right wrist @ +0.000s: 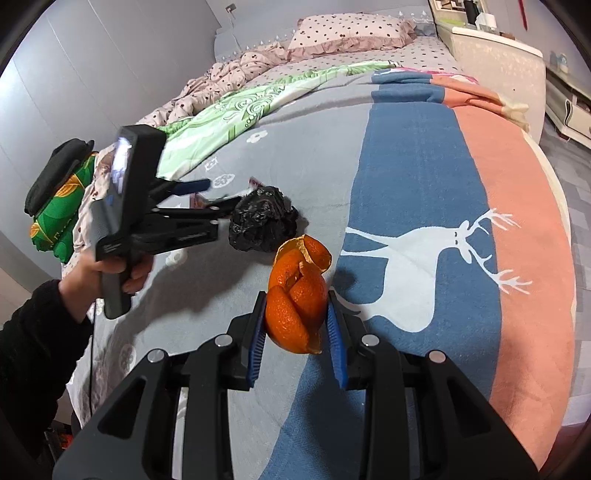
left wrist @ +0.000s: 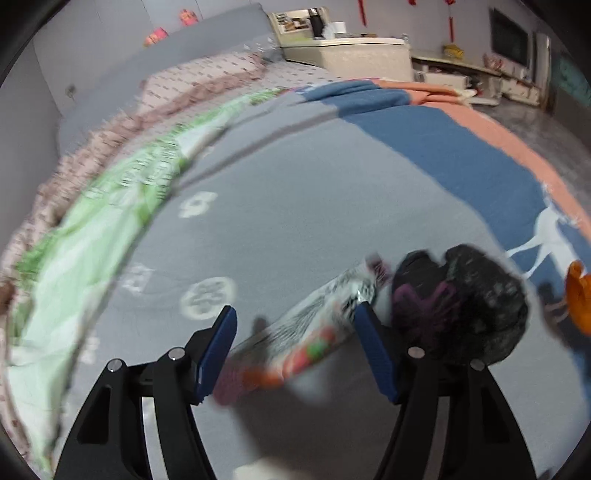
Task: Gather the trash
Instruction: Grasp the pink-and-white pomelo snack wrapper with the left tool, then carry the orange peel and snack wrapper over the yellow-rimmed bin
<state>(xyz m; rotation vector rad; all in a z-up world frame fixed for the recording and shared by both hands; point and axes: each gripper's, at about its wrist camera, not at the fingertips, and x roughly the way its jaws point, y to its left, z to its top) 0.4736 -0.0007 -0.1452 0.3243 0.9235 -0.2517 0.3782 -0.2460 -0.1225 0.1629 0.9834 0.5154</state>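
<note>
My right gripper [right wrist: 295, 332] is shut on an orange peel [right wrist: 299, 295] and holds it over the bed blanket [right wrist: 406, 166]. My left gripper [left wrist: 295, 350] is open, its blue pads on either side of a silver snack wrapper [left wrist: 314, 325] with red and green print that lies on the grey blanket [left wrist: 295, 184]. A crumpled black plastic bag [left wrist: 461, 306] lies just right of the wrapper, touching the right finger. In the right wrist view the bag [right wrist: 262, 221] lies beyond the peel, with the left gripper [right wrist: 207, 195] reaching in from the left. The peel shows at the left view's right edge [left wrist: 578, 295].
The bed carries a grey, blue and pink deer blanket, a green quilt [right wrist: 240, 107] and a dotted pillow [right wrist: 351, 29] at the head. A cream cabinet [left wrist: 351, 51] stands beyond the bed. The bed edge [right wrist: 565, 221] drops to the floor on the right.
</note>
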